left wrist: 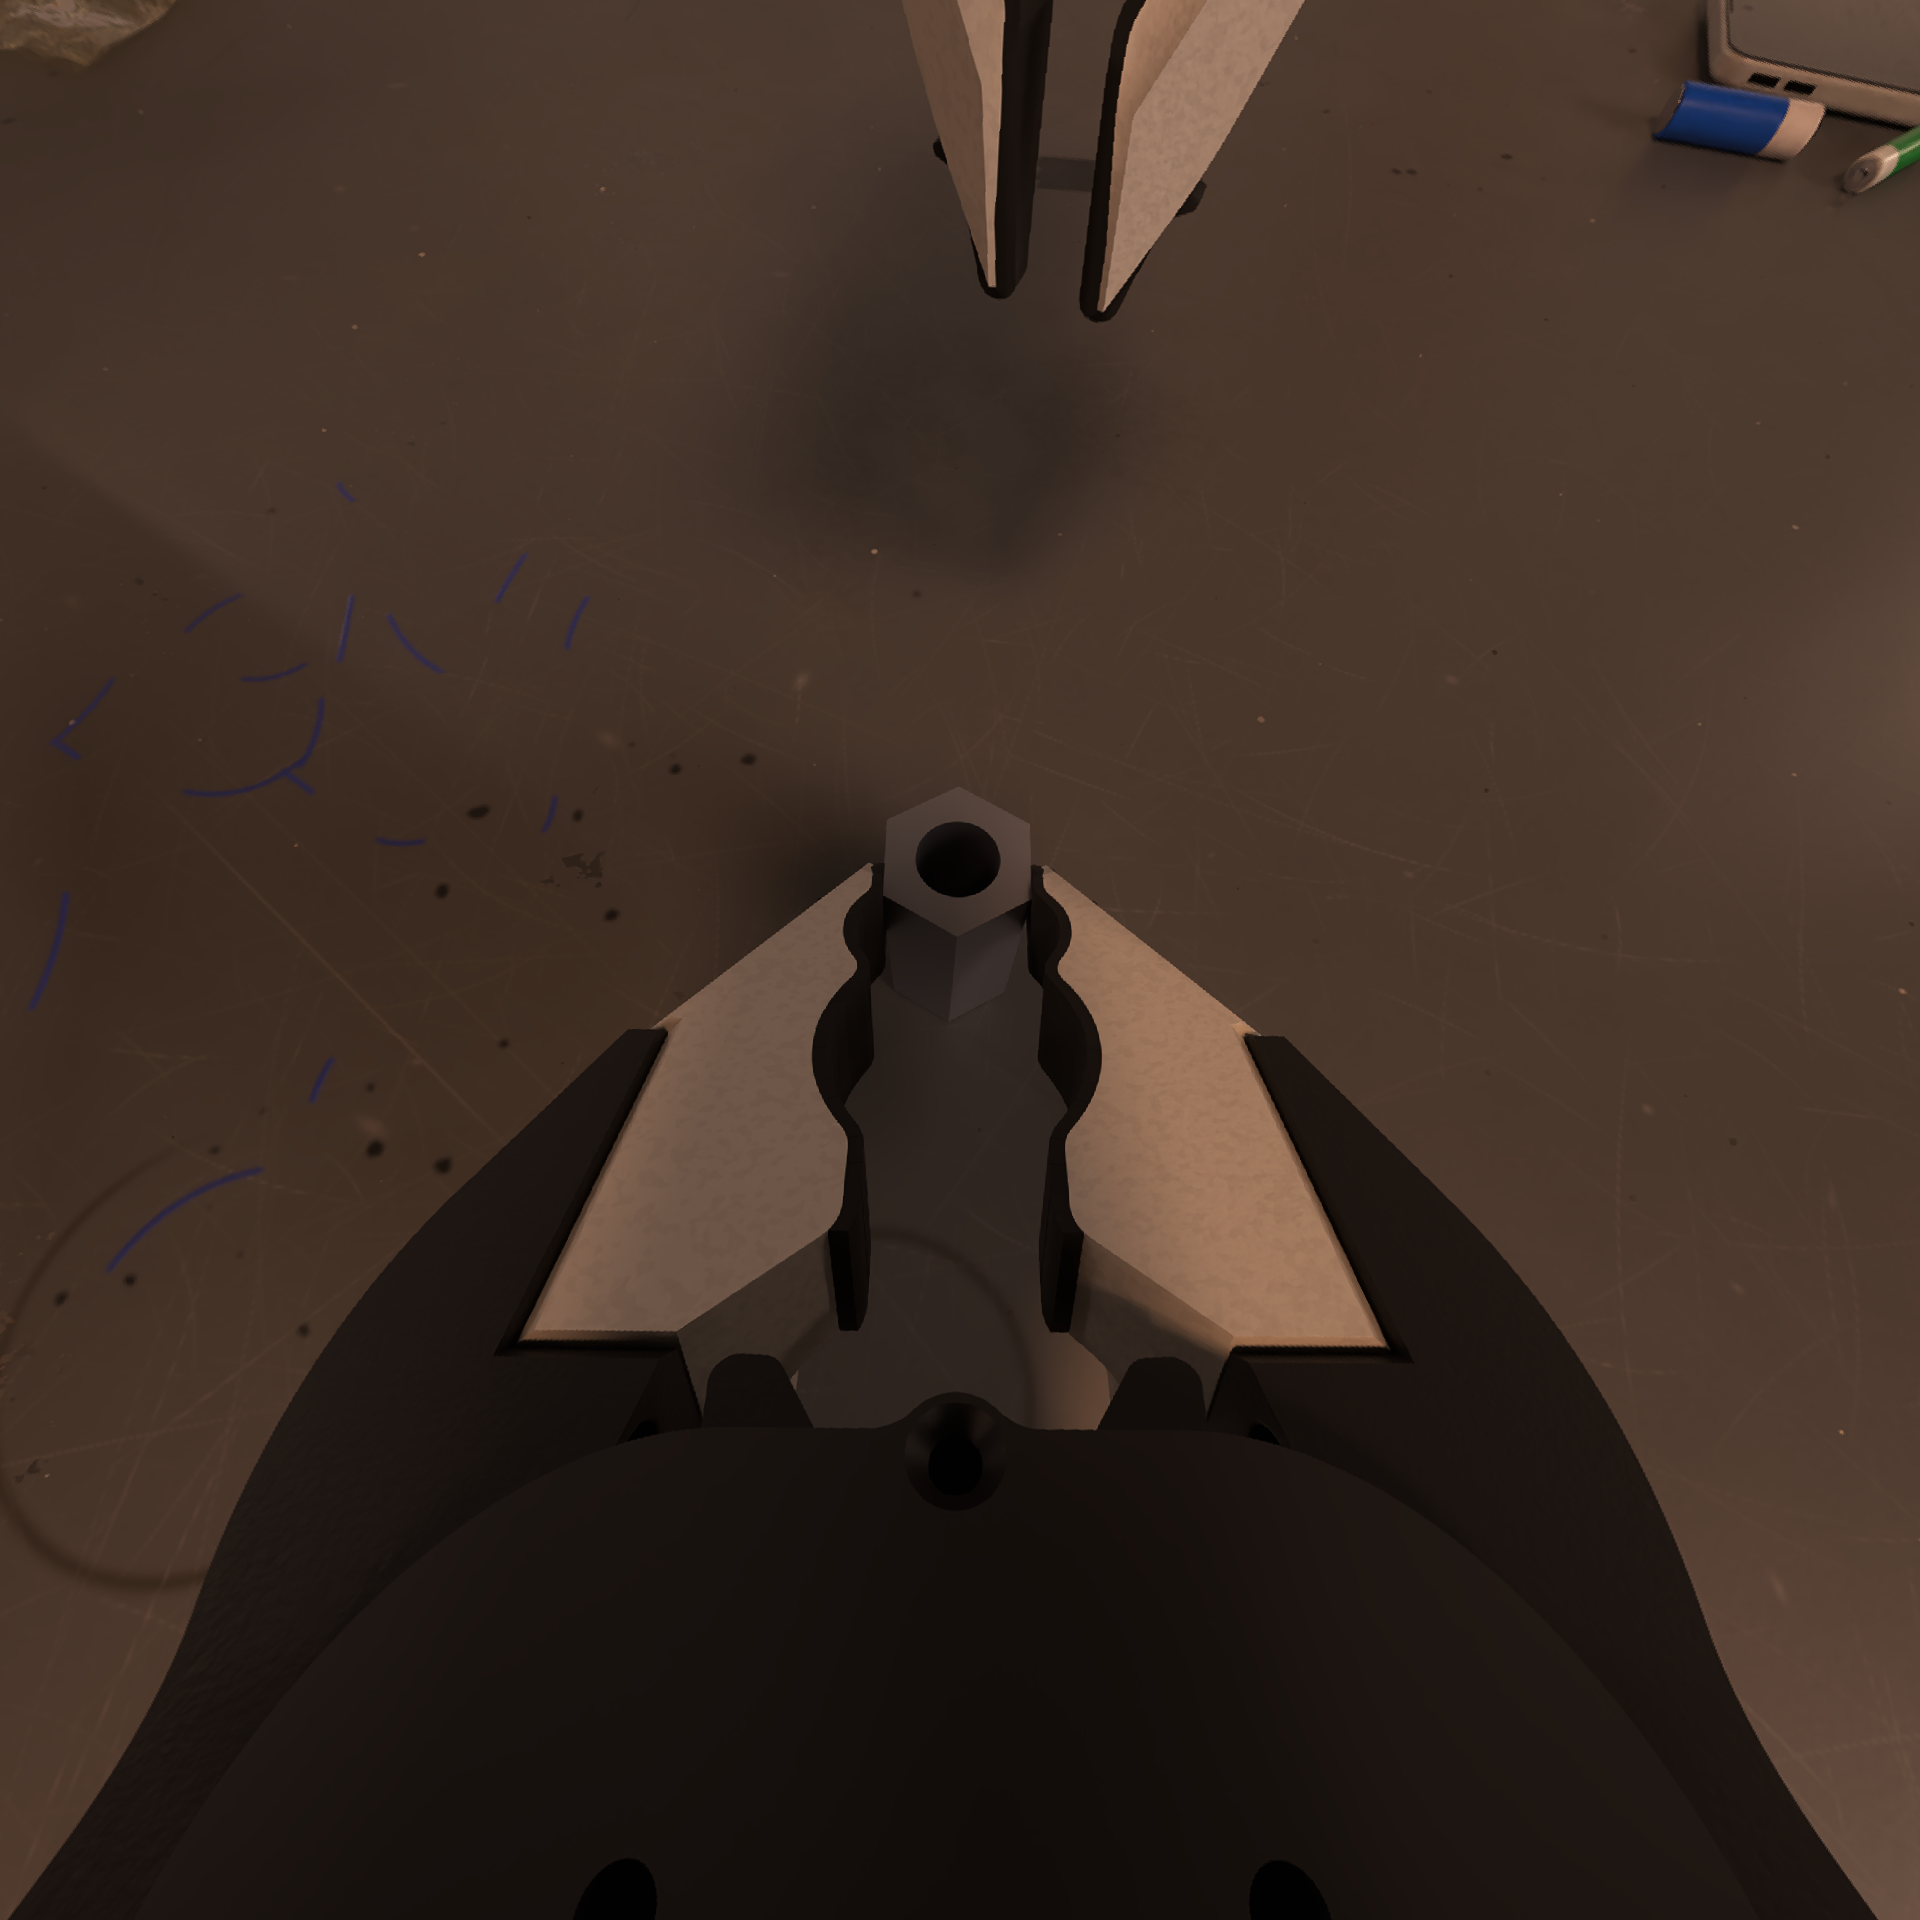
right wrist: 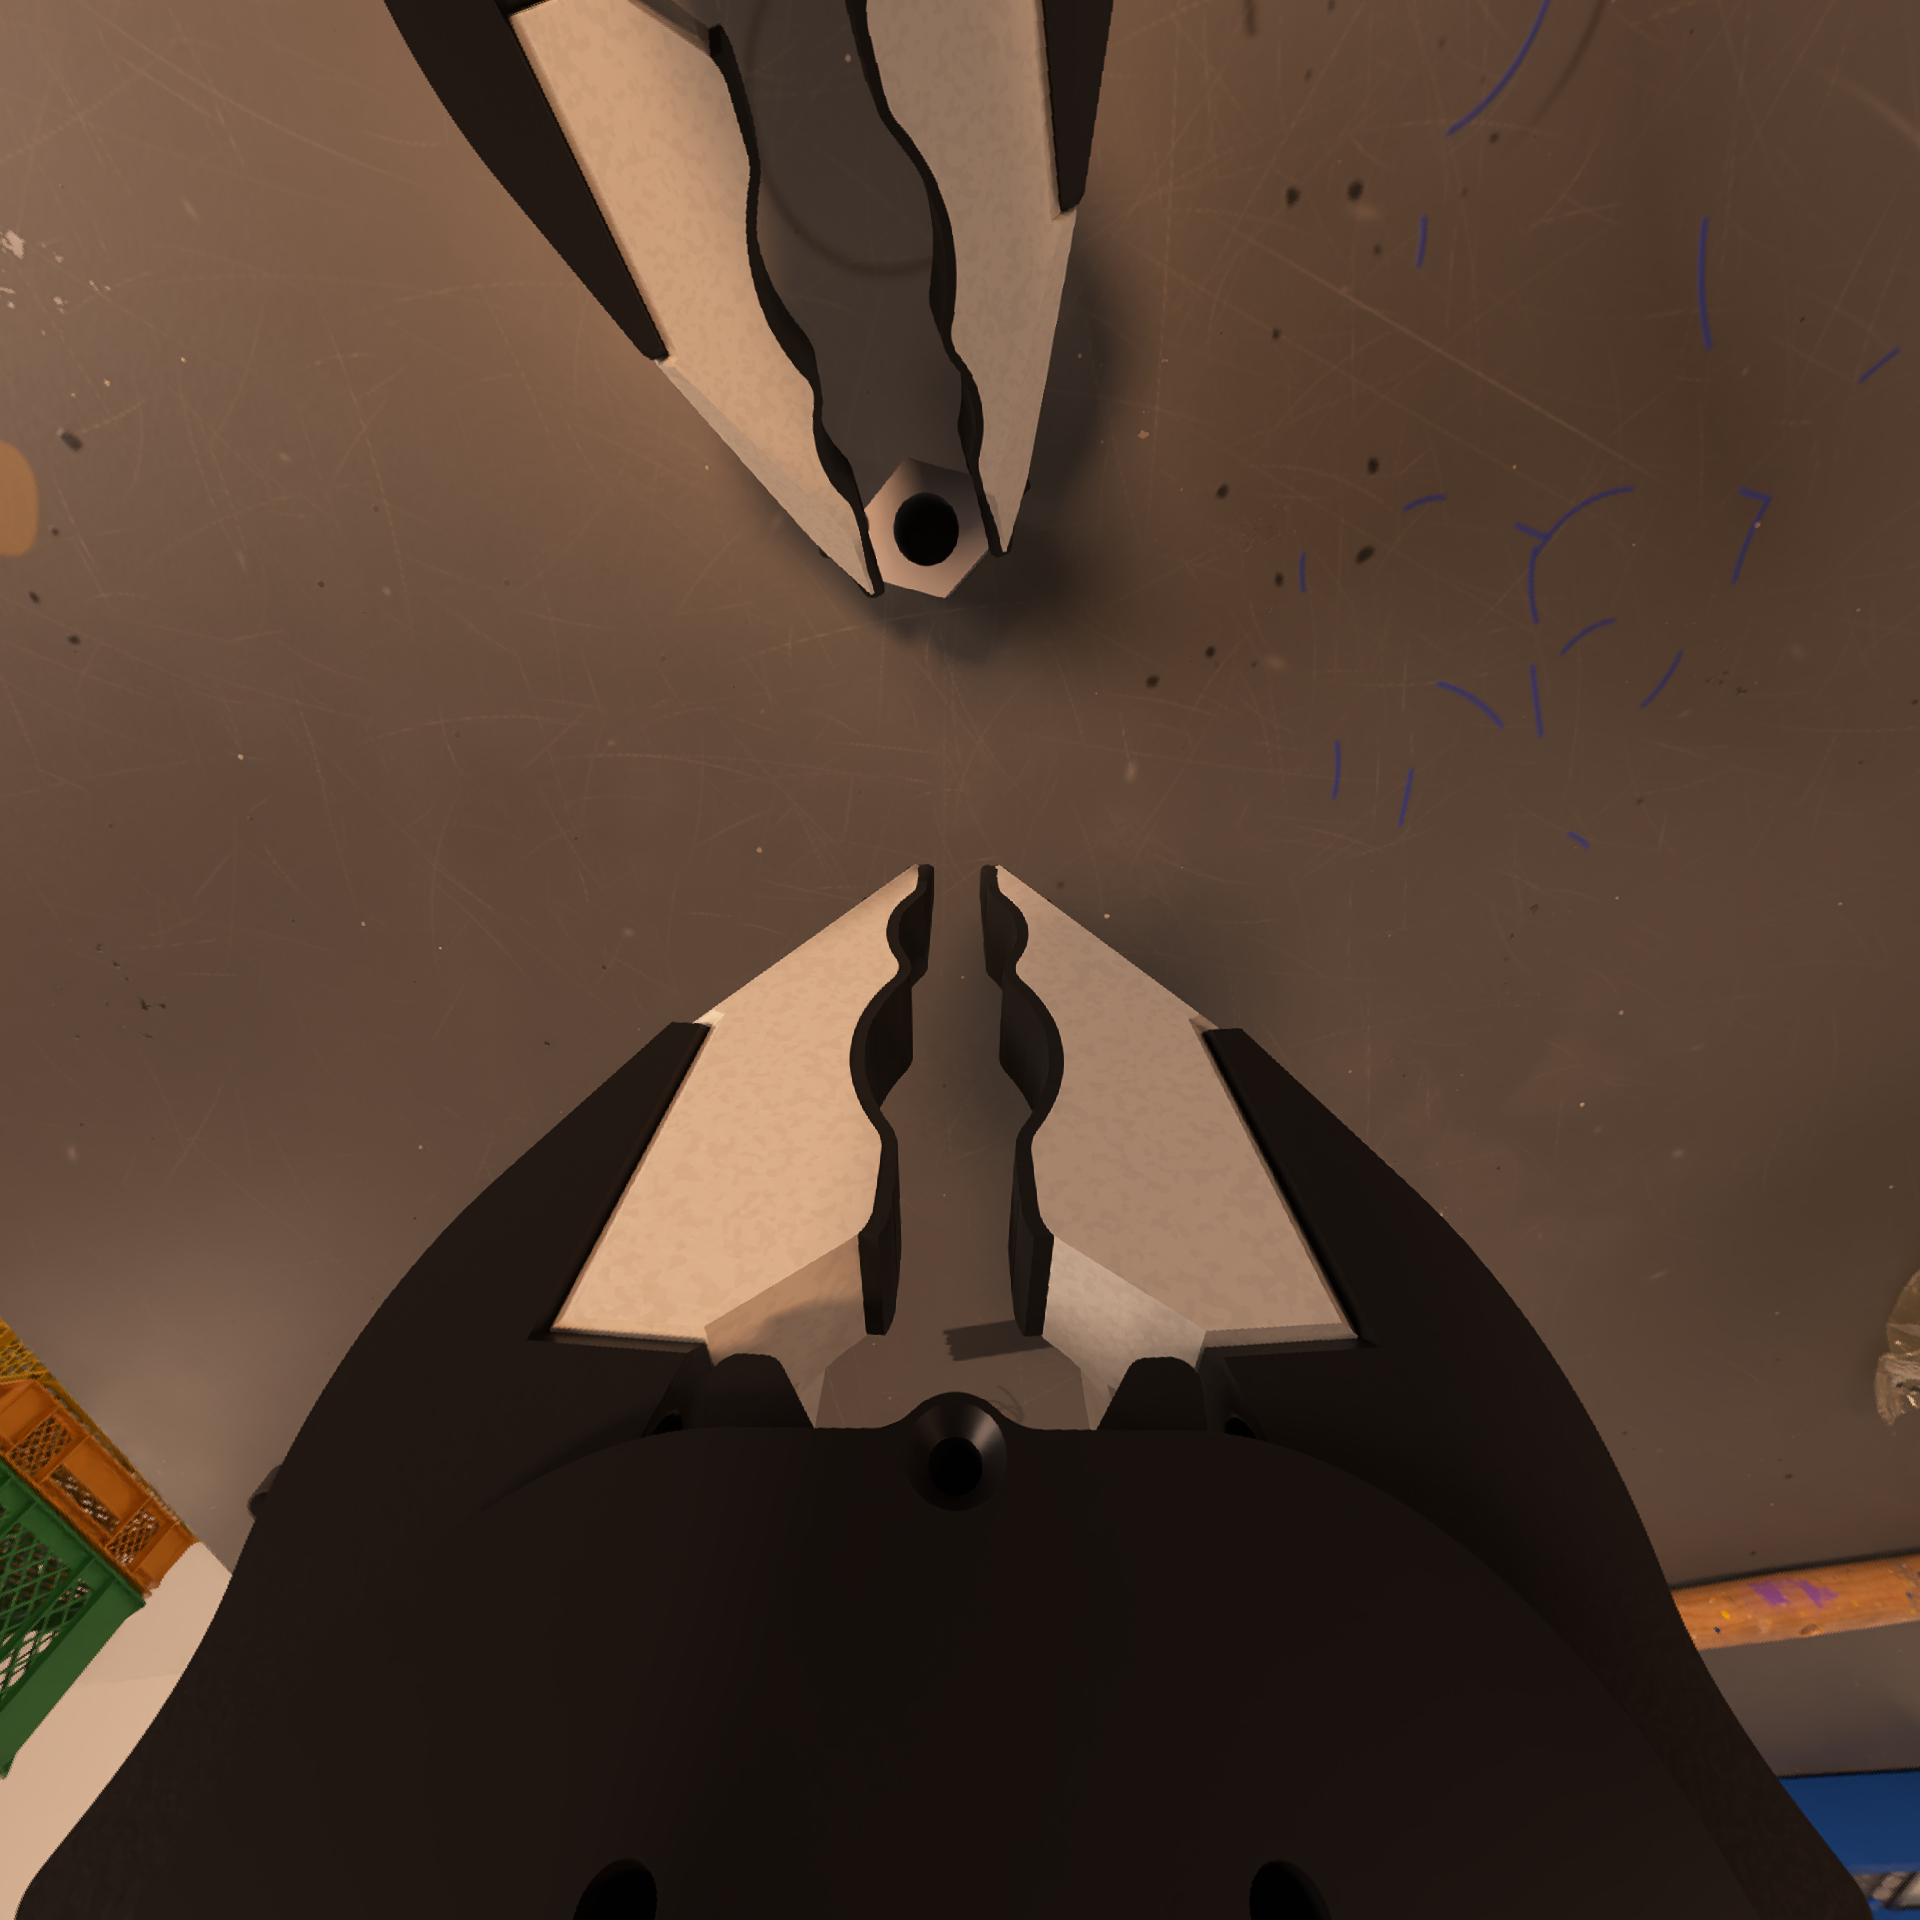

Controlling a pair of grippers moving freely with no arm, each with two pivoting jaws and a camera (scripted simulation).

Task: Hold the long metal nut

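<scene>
The long metal nut (left wrist: 951, 914) is grey and hexagonal with a dark bore, standing upright between my left gripper's fingertips. My left gripper (left wrist: 956, 883) is shut on it. The nut also shows in the right wrist view (right wrist: 923, 530), held at the tips of the left gripper (right wrist: 930, 561) above the brown table. My right gripper (right wrist: 957, 878) is nearly closed with a thin gap and holds nothing; it faces the left gripper from a distance. It shows at the top of the left wrist view (left wrist: 1044, 296).
A scratched brown table top (left wrist: 1455, 727) with blue pen marks (left wrist: 260, 727). A blue and white eraser (left wrist: 1740, 120), a green pen (left wrist: 1886, 156) and a grey device (left wrist: 1818, 52) lie far right. Green and orange crates (right wrist: 62, 1538) stand beyond the table edge.
</scene>
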